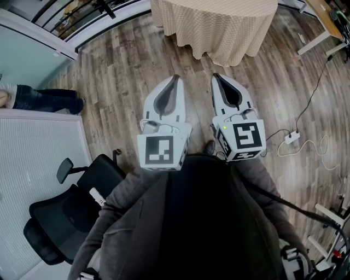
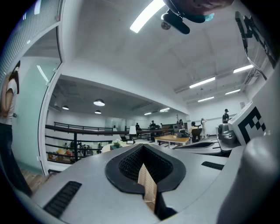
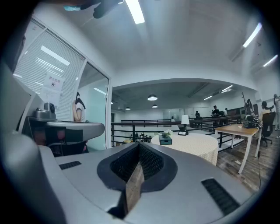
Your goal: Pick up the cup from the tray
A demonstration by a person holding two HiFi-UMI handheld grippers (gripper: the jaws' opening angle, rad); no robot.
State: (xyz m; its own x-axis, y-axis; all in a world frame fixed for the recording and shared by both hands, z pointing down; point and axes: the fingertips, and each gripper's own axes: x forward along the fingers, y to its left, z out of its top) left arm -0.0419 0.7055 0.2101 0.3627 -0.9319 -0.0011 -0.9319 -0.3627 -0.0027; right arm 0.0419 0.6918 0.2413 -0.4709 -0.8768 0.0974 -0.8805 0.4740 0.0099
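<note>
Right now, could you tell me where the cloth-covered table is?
Head view: the cloth-covered table stands top centre, just ahead of the right gripper and left gripper.

Bare wooden floor point(image 1: 126, 71) open ahead of the left gripper point(image 1: 175, 78) and right gripper point(image 1: 215, 76), up to the cloth-draped round counter point(image 1: 219, 27). Hemmed at left by a glass partition point(image 1: 33, 52) and an office chair point(image 1: 71, 213); at right, a power strip point(image 1: 291, 136) with loose cables on the floor, a desk point(image 1: 325, 16) beyond
</note>
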